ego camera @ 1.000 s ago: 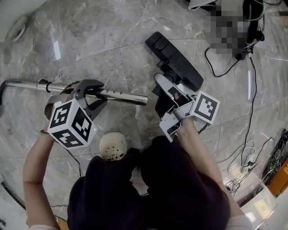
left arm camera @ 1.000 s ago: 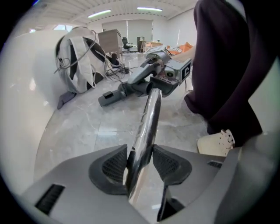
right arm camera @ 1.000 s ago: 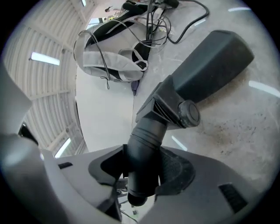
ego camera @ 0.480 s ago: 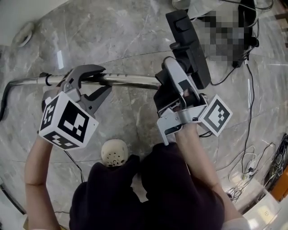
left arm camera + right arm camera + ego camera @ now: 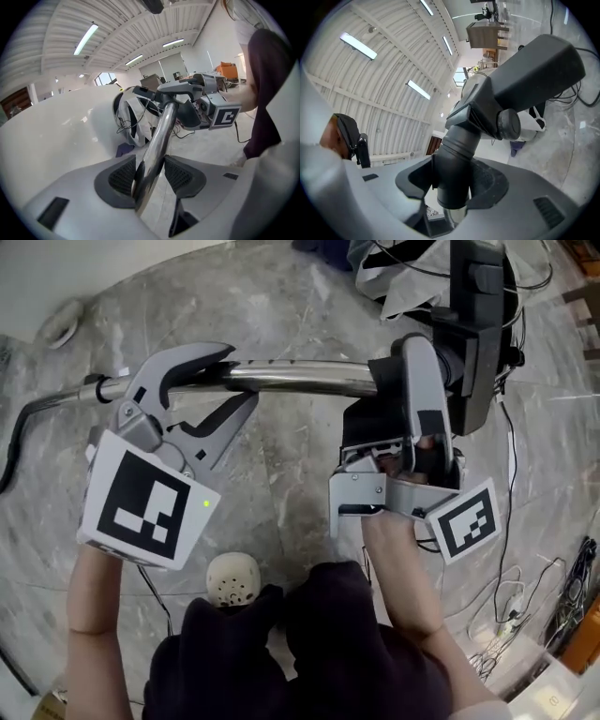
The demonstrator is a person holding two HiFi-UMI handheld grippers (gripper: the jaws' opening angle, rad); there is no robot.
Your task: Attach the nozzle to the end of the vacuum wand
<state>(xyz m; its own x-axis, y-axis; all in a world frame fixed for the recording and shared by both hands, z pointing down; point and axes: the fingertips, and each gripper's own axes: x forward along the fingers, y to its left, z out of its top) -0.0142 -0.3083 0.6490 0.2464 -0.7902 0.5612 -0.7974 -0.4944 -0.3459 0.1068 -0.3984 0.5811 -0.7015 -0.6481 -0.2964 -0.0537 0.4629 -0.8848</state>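
Seating step — wand (image 5: 300, 378) clamped in my left gripper's (image 5: 150, 176) jaws, nozzle (image 5: 525, 79) neck in my right gripper's (image 5: 452, 187). Next I push them squarely together.

Overhead and close-up views, common wand (image 5: 300, 378)

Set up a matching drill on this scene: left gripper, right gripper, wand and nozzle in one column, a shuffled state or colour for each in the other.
1. left gripper
2. right gripper
3. wand
4. nozzle

A. black plastic
B. shiny metal tube
C. shut on the wand
D. shut on the nozzle's round neck

Pairs: 1-C, 2-D, 3-B, 4-A
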